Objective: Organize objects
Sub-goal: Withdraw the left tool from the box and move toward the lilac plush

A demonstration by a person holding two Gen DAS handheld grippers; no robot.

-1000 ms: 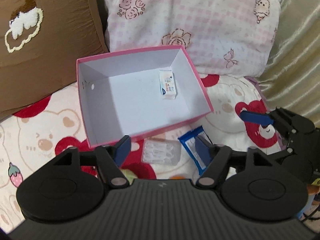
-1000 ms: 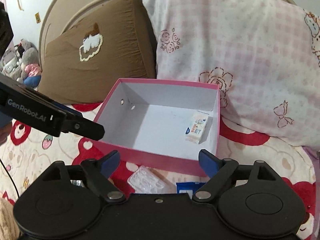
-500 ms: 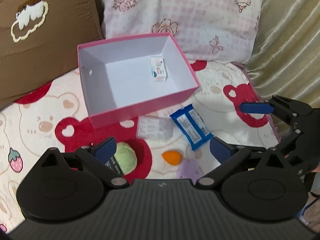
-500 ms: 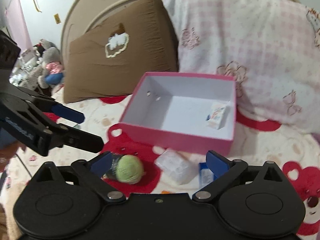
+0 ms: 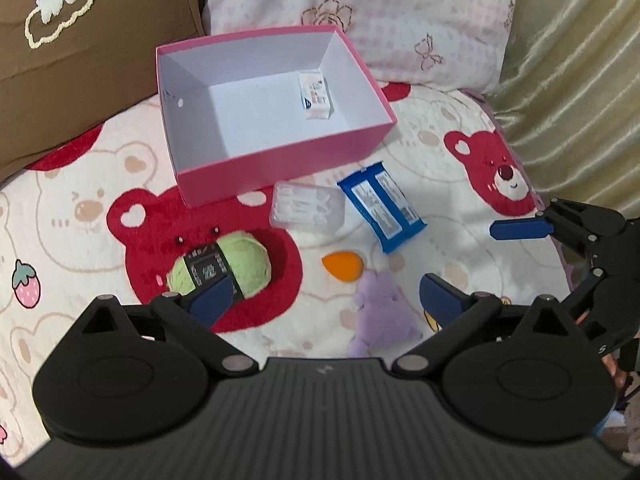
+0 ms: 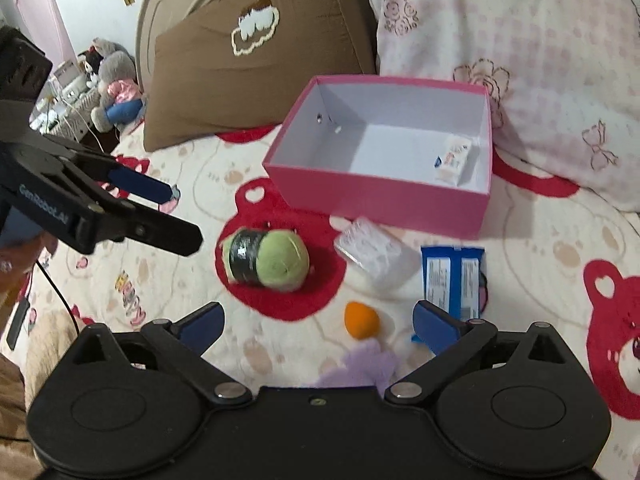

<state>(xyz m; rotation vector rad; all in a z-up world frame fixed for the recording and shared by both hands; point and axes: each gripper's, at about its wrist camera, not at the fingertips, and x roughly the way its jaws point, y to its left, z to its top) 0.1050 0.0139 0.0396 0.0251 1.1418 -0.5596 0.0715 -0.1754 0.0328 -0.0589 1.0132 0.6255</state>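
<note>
Step in hand, as judged: between placements. One small carton (image 5: 316, 96) already lies inside the pink box (image 5: 280, 160), against its right wall; the rest still waits on the bear-print blanket (image 5: 80, 208) in front of the box.

Left gripper (image 5: 324, 300): jaws have just been opening and now stand spread wide, nothing between them. Right gripper (image 6: 318, 322): likewise just opened, spread wide, empty. Both point steeply down toward the blanket, hovering clear of the loose items.

Loose items: green yarn ball (image 5: 224, 266) with a dark label, on a red bear patch; clear plastic case (image 5: 308, 208) just below the box's near wall; blue packet (image 5: 380, 204) beside it; orange sponge (image 5: 342, 266); purple plush (image 5: 380, 312) nearest the grippers (partly hidden).

Next move likely calls for choosing one item, lowering open jaws astride it, then closing. The yarn is soft and round, so it may squash or roll.
</note>
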